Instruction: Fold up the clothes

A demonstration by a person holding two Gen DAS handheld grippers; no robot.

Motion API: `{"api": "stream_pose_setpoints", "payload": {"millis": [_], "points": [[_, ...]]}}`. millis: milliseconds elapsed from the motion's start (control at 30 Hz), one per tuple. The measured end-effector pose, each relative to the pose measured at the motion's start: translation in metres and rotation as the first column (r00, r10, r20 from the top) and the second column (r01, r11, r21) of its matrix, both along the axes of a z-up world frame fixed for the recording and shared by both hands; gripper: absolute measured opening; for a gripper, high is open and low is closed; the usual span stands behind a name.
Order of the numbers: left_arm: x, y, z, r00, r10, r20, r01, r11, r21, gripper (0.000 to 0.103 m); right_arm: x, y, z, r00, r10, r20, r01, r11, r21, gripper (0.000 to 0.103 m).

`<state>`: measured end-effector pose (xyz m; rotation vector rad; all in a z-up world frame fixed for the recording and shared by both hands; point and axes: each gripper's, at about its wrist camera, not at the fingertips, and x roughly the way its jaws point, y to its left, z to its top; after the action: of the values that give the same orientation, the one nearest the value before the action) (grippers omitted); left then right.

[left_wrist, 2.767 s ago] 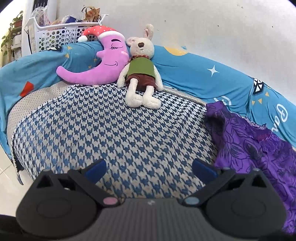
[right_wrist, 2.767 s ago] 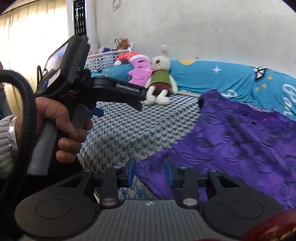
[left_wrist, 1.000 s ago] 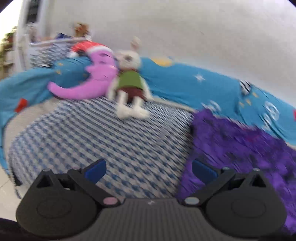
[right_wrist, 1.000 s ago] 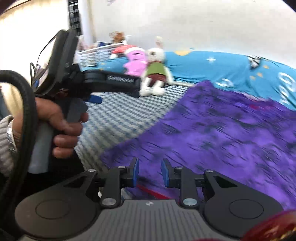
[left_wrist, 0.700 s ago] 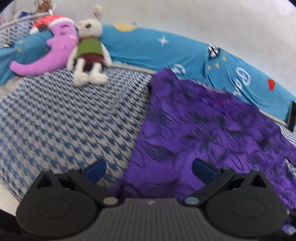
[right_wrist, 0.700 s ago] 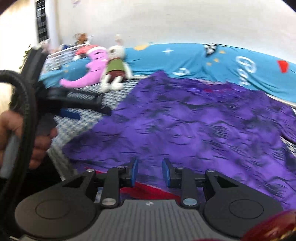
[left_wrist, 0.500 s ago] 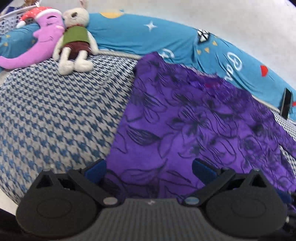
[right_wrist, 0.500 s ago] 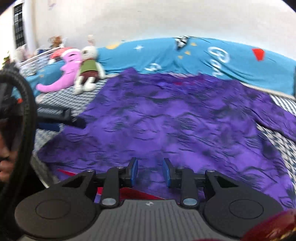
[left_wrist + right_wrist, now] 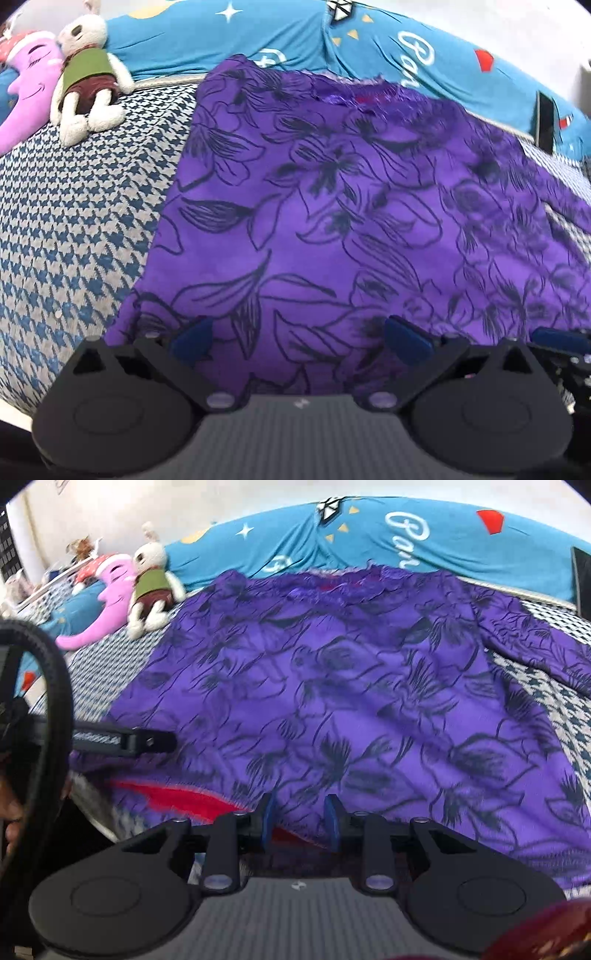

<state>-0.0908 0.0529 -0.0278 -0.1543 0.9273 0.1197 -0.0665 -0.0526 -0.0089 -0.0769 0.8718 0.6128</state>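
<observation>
Left wrist — purple garment (image 9: 332, 206) between spread fingers (image 9: 192, 338).

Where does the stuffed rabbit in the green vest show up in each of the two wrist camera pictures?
Left wrist view: the stuffed rabbit lies at the upper left corner, on the checked bed cover.
Right wrist view: the stuffed rabbit lies upper left, further in from the edge.
Shared landmark: the pink moon pillow lies just left of it in both.

houndstooth bed (image 9: 74, 229), purple floral garment (image 9: 332, 221), plush rabbit (image 9: 86, 79), moon pillow (image 9: 26, 88)
</observation>
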Motion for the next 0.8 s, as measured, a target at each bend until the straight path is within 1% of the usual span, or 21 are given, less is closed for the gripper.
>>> {"api": "stream_pose_setpoints", "payload": {"millis": [133,200,267,433,667,733,800], "points": [[-0.008,-0.008,-0.001,0.999,-0.033,-0.01,0.033,0.999,0.0,0.103,-0.012,-0.003,0.001,0.999,0.041,-0.034,-0.04,0.999,0.028,0.035],[-0.013,-0.011,-0.002,0.999,-0.047,-0.013,0.047,0.999,-0.007,0.103,-0.017,-0.005,0.002,0.996,0.069,-0.061,-0.067,0.997,0.047,0.035],[-0.018,-0.014,-0.001,0.998,-0.054,-0.015,0.053,0.999,-0.01,0.103,-0.022,-0.005,0.001,0.994,0.08,-0.069,-0.077,0.996,0.044,0.035],[-0.026,-0.022,-0.002,0.997,-0.072,-0.029,0.072,0.997,-0.011,0.103,-0.025,-0.009,0.005,0.995,0.071,-0.067,-0.067,0.996,0.061,0.035],[-0.032,-0.038,-0.005,0.987,-0.144,-0.078,0.147,0.988,0.037,0.103,-0.02,-0.014,0.016,0.997,0.054,-0.048,-0.051,0.996,0.071,0.036],[-0.032,-0.036,-0.001,0.989,-0.138,-0.062,0.139,0.99,0.012,0.103,-0.017,-0.015,0.02,0.998,0.057,-0.039,-0.054,0.996,0.069,0.037],[-0.03,-0.032,0.003,0.993,-0.113,-0.037,0.112,0.993,-0.02,0.103,-0.013,-0.016,0.024,0.998,0.06,-0.027,-0.058,0.996,0.061,0.04]]}}
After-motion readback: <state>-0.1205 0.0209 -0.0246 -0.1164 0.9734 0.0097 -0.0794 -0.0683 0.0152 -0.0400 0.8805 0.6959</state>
